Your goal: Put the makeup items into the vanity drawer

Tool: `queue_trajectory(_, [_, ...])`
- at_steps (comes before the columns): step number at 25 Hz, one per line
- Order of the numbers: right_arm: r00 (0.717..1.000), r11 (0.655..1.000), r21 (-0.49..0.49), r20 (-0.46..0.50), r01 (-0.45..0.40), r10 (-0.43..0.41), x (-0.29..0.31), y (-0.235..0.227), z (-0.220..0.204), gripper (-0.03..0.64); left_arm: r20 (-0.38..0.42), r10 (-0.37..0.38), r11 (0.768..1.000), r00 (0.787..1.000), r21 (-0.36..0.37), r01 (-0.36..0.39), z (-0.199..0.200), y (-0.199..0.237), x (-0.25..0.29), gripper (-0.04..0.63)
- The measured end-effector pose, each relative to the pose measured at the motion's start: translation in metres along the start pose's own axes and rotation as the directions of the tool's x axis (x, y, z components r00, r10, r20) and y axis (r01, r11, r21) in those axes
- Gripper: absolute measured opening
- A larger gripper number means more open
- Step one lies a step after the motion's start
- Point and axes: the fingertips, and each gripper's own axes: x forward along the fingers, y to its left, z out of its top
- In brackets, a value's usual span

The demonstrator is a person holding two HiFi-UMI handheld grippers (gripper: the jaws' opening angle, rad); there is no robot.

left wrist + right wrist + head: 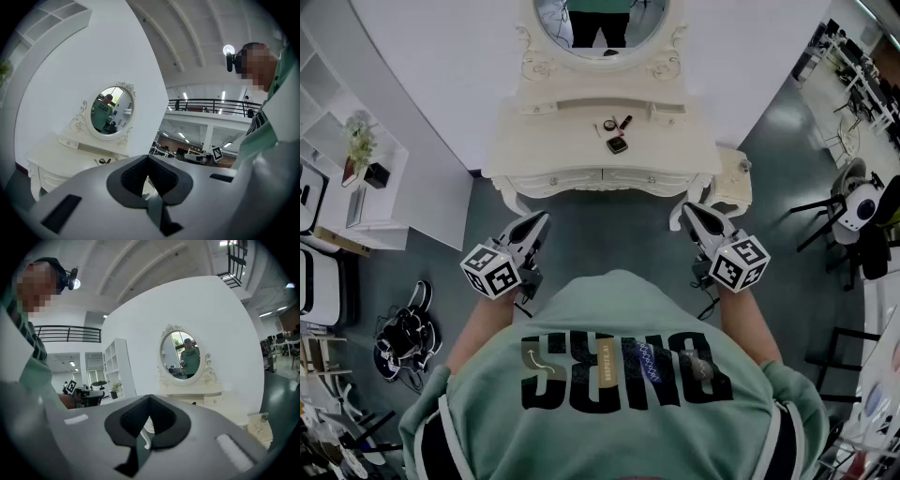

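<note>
Nearest, left gripper [542,217]: you hold it in front of your chest, jaws pressed together, nothing in them.
Right gripper [686,208]: level with the left, jaws likewise together and empty.
Vanity [534,141]: just beyond both tips; its drawer [602,178] sits closed.
Makeup: compact [617,144], pot [608,125] and lipstick [624,122] lie close together on the vanity top, well apart from your grippers.
Mirror [600,23]: farthest, above the makeup.

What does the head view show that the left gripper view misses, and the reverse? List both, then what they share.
Head view only: the right claw and the stool beside the vanity. Left gripper view only: the balcony railing and the ceiling. Both: the vanity, its oval mirror, the makeup items on top, and the shut left claw.
</note>
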Motion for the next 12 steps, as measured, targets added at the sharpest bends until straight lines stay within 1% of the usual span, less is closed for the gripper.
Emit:
queue_trajectory(8, [1.000,1.000,-0.017,-0.002,-0.017,0.017,-0.005,-0.011,0.005,0.006,-0.007,-0.002,1.000,1.000,0.004,0.002,-0.001,-0.011,0.016,0.005])
queue_trajectory(12, [1.000,0.999,-0.044,0.000,-0.016,0.016,-0.013,-0.019,0.011,0.006,-0.008,-0.003,1.000,1.000,0.017,0.003,-0.001,-0.021,0.027,0.005])
